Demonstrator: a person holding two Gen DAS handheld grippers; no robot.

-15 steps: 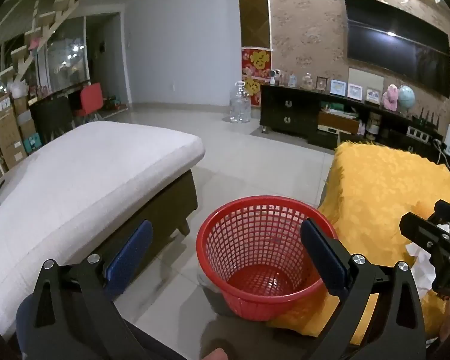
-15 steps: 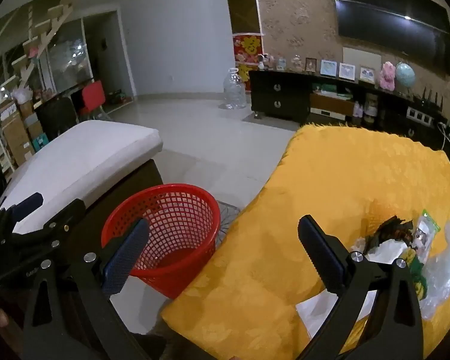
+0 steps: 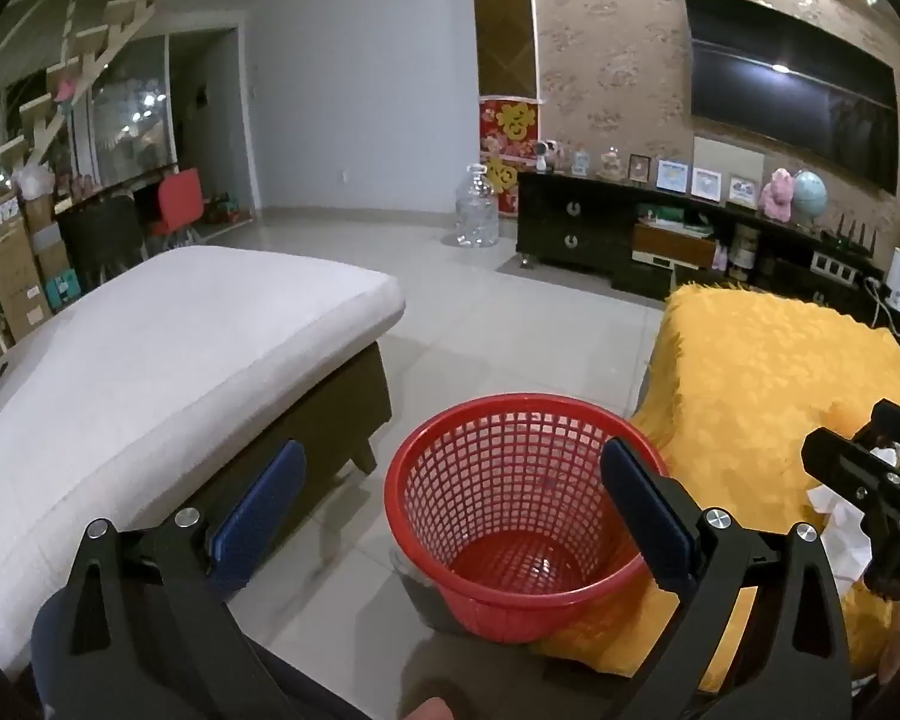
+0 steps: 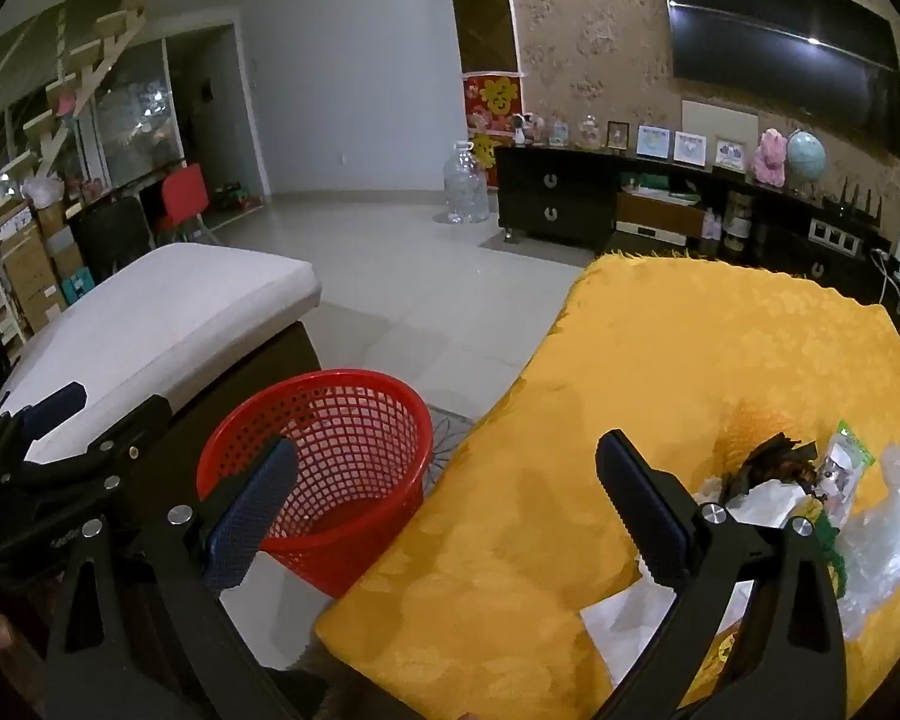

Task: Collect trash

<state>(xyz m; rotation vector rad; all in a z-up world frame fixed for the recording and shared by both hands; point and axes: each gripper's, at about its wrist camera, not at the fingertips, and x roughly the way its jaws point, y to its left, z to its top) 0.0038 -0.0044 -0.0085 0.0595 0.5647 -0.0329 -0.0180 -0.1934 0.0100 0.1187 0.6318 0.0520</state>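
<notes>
I hold both grippers over the near edge of the scene, tilted down, nothing picked up yet. Left gripper [image 3: 450,516]: jaws at full spread, nothing between the pads; through the gap I look straight into the basket [image 3: 528,594]. Right gripper [image 4: 444,516]: jaws also at full spread, empty, hanging over the near left part of the yellow cloth [image 4: 720,348].

Placement, as I read it: the basket stands on the floor [image 4: 402,276] just beside the cloth's left edge, between the cloth and the white cushion [image 3: 168,330], so trash can go off the cloth and drop in with a short move. Wide jaws suit loose, crumpled items.

Trash [image 4: 810,498] lies in one cluster at the near right of the cloth: a dark crumpled wrapper, a green-and-white packet, clear plastic film, white paper nearer me. It sits right of the right gripper's right finger, not between the pads. In the left view only a scrap of white tissue [image 3: 840,528] shows, behind the right gripper.

Basket contents: appears empty; the red mesh bottom is visible, though a pale spot there may be glare.
</notes>
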